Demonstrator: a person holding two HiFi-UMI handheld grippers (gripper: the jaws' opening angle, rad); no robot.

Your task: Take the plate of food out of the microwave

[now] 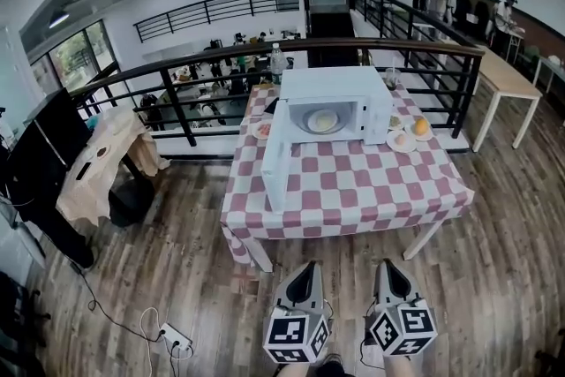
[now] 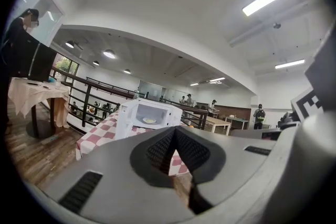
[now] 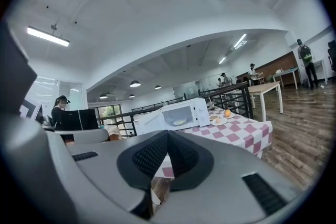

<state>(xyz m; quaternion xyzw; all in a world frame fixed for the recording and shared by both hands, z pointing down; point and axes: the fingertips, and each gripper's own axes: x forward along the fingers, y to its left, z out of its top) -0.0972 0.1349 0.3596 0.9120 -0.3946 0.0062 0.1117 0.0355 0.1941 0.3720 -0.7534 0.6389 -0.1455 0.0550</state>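
Note:
A white microwave (image 1: 331, 112) stands on a table with a red-and-white checked cloth (image 1: 353, 185). Its door (image 1: 276, 162) hangs open toward the front left. Inside lies a plate of pale food (image 1: 321, 121), also visible as the plate (image 2: 149, 120) in the left gripper view and the plate (image 3: 179, 122) in the right gripper view. My left gripper (image 1: 305, 267) and right gripper (image 1: 389, 265) are side by side over the wooden floor, well short of the table. Both point at the microwave, jaws shut and holding nothing.
Small plates of food (image 1: 402, 139) and an orange fruit (image 1: 421, 126) sit right of the microwave, a bottle (image 1: 277, 62) behind it. A black railing (image 1: 177, 106) runs behind the table. A cloth-draped side table (image 1: 101, 159) stands left. A power strip (image 1: 172, 335) and cable lie on the floor.

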